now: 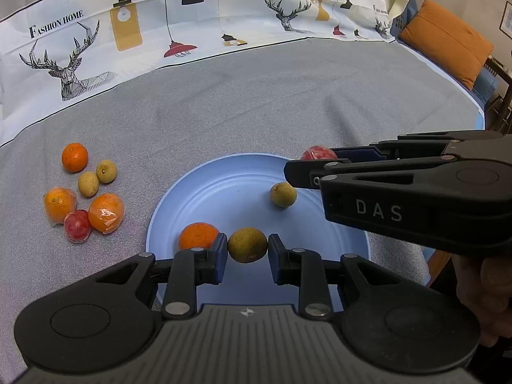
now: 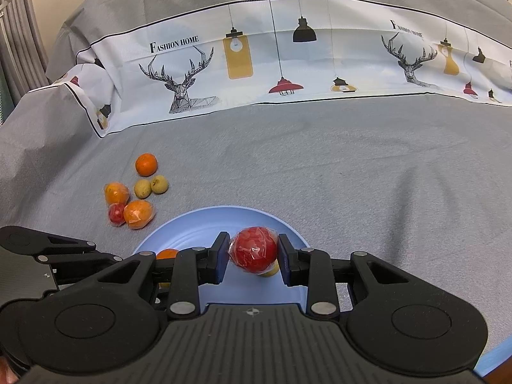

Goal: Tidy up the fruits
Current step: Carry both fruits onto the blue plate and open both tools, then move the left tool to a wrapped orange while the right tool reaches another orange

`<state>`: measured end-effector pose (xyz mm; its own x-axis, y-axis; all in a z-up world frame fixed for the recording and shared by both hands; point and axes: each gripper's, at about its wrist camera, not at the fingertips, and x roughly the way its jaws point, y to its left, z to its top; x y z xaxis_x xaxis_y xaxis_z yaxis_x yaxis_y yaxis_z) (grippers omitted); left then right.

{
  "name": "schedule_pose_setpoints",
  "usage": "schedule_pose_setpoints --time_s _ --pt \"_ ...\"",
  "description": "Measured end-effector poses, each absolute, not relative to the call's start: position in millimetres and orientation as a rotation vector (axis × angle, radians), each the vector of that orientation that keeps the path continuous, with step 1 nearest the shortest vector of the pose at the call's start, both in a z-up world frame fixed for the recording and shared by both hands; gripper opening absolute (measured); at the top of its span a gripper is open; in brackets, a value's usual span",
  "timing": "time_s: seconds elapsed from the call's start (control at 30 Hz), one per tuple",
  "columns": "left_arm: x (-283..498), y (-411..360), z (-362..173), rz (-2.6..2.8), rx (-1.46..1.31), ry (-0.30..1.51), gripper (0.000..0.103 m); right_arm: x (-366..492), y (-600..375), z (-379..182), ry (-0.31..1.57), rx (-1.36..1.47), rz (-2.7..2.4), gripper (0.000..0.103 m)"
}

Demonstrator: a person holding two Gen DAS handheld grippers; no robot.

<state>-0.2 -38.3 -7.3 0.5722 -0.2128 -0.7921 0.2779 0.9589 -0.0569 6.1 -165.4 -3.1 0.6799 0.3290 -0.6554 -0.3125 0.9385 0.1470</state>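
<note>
A light blue plate (image 1: 198,188) lies on the grey cloth. My left gripper (image 1: 248,246) is shut on a brownish-green longan (image 1: 247,244) above the plate's near part. An orange (image 1: 197,235) and a second longan (image 1: 283,194) rest in the plate. My right gripper (image 2: 253,254), which in the left wrist view reaches in from the right with its fingertips (image 1: 300,172) over the plate's far rim, is shut on a plastic-wrapped red fruit (image 2: 254,249) above the blue plate (image 2: 192,224). The same red fruit (image 1: 316,153) shows partly behind that gripper.
A loose pile lies on the cloth left of the plate: an orange (image 1: 74,156), two longans (image 1: 97,177), two wrapped oranges (image 1: 105,212) and a wrapped red fruit (image 1: 76,225). A printed cloth band (image 1: 128,38) runs along the back. An orange cushion (image 1: 448,41) sits far right.
</note>
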Motion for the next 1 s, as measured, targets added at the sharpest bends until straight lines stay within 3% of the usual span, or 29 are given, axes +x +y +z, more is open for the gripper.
schedule_pose_setpoints --time_s 0.57,0.63,0.8,1.0 --pt "0.0 -38.3 -6.5 -0.292 0.069 0.922 0.031 7.0 -165.3 -4.1 0.749 0.022 0.358 0.034" --pt "0.6 -38.1 -6.6 -0.295 0.061 0.928 0.037 7.6 -164.8 -5.0 0.758 0.023 0.355 0.039" --pt "0.0 -36.4 -4.7 -0.291 0.053 0.921 0.038 6.9 -167.0 -3.5 0.743 0.027 0.335 0.052" --pt "-0.6 -35.6 -4.0 -0.291 0.052 0.917 0.038 8.2 -172.0 -2.8 0.737 0.045 0.311 0.053"
